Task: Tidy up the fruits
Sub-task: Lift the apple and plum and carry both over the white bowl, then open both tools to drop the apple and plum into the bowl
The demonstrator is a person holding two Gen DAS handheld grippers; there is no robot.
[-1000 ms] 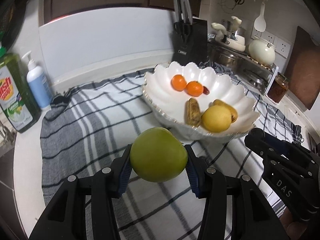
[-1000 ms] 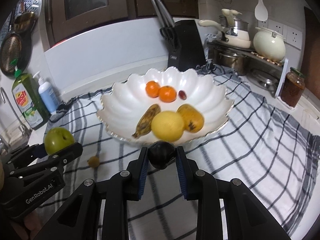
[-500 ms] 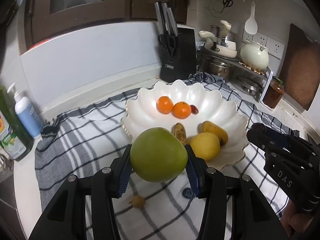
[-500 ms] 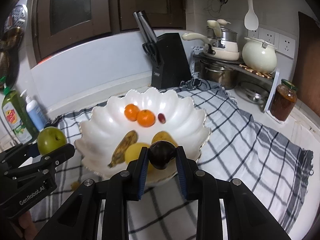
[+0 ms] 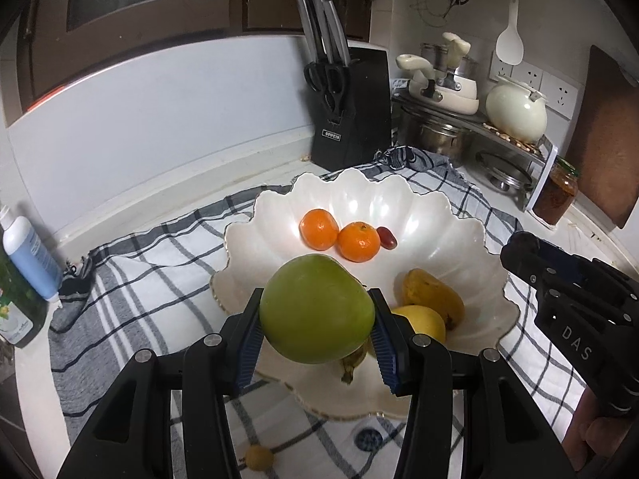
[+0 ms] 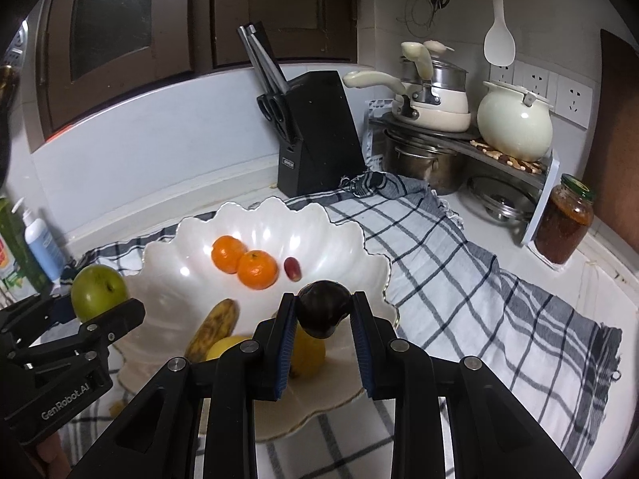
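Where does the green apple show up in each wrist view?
Left wrist: green apple at lower centre, clamped in the left gripper.
Right wrist: far left, at mid-height, in that same gripper.
Shared landmark: the two oranges in the white bowl.

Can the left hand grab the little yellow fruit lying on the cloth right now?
Probably not. The left gripper has its jaws shut on the green apple, so there's no room for the little yellow fruit until that goes in the white bowl.
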